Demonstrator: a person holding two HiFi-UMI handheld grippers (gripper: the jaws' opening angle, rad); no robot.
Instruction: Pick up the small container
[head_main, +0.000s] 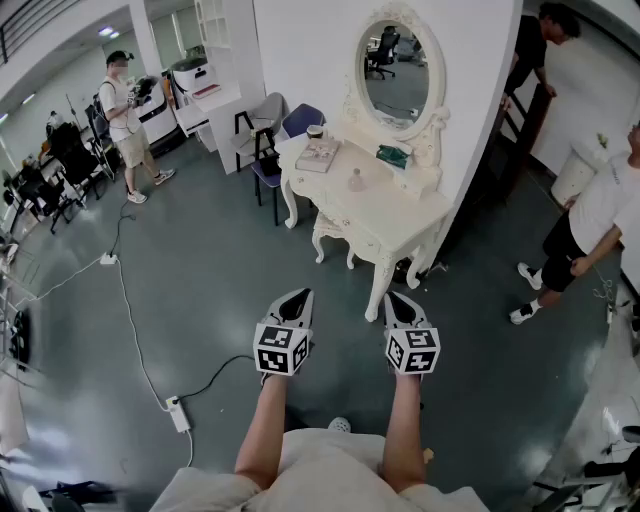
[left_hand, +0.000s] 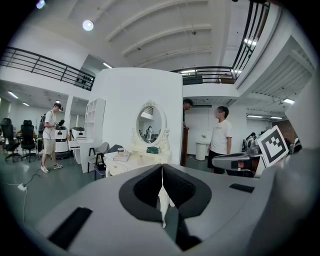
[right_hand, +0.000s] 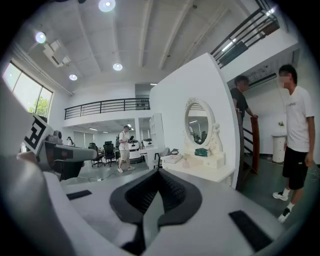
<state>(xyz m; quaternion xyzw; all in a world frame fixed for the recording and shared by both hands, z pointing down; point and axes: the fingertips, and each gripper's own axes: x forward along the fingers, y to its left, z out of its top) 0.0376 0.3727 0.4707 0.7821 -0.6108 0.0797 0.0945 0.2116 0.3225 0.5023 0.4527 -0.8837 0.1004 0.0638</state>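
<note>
A white dressing table (head_main: 395, 225) with an oval mirror (head_main: 400, 72) stands ahead of me against a white wall. On it are a small pale pink container (head_main: 356, 181), a green box (head_main: 393, 155), a book (head_main: 318, 154) and a cup (head_main: 316, 131). The pink container (right_hand: 186, 162) also shows in the right gripper view. My left gripper (head_main: 297, 297) and right gripper (head_main: 397, 300) are held side by side over the floor, well short of the table. Both are shut with nothing between their jaws, as the left gripper (left_hand: 162, 170) and right gripper (right_hand: 159, 175) views show.
A stool (head_main: 335, 237) sits under the table and two chairs (head_main: 270, 130) stand to its left. One person (head_main: 125, 110) stands far left, another (head_main: 590, 230) at the right, a third (head_main: 535, 50) by a dark wooden stair rail. A cable and power strip (head_main: 178, 412) lie on the floor.
</note>
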